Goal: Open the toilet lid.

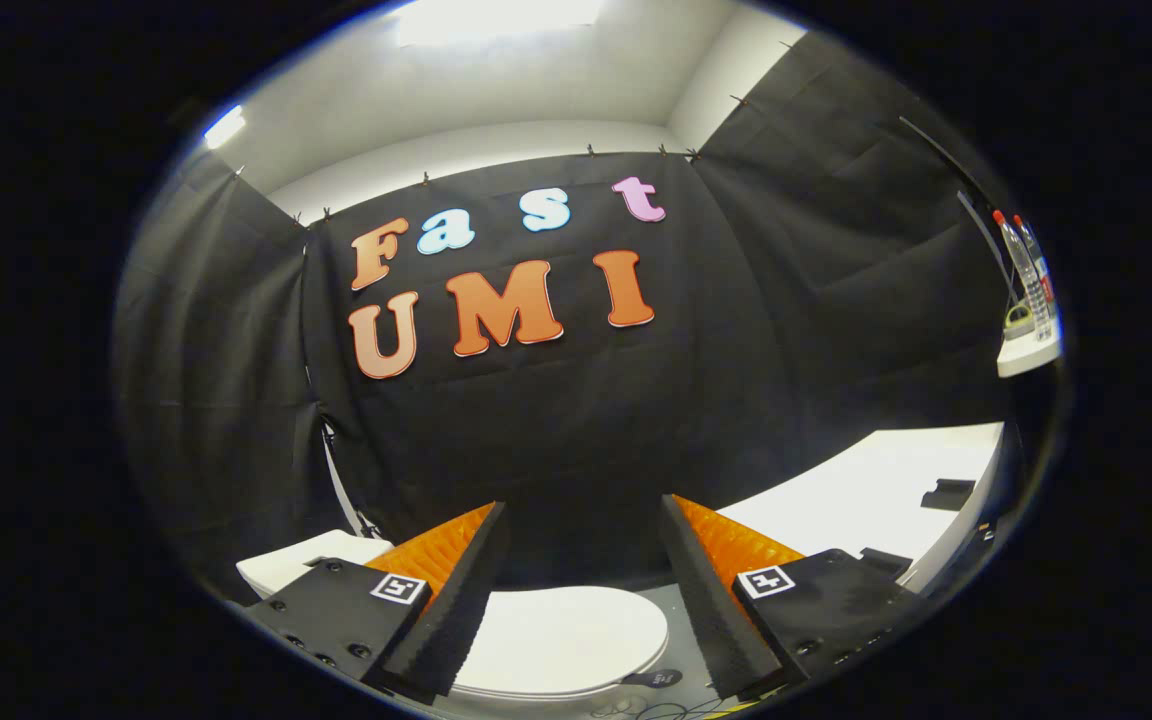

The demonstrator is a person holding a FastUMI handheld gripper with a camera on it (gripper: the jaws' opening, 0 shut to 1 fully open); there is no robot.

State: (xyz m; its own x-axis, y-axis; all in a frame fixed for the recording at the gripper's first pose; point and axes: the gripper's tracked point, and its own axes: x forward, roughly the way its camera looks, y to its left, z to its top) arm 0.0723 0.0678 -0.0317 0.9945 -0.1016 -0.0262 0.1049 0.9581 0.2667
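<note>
Claw (584, 520) agape above smooth lid (561, 640)

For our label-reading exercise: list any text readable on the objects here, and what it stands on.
Markers on the open tongs: coded squares, no words.
Dark tag beside the toilet lid between them: too blurred.
Bottles on the shelf: labels too small.

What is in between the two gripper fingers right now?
In the gripper view, the open gripper has nothing held between its fingers; through the gap shows the closed white toilet lid lying below, with the black cloth wall beyond.
</note>
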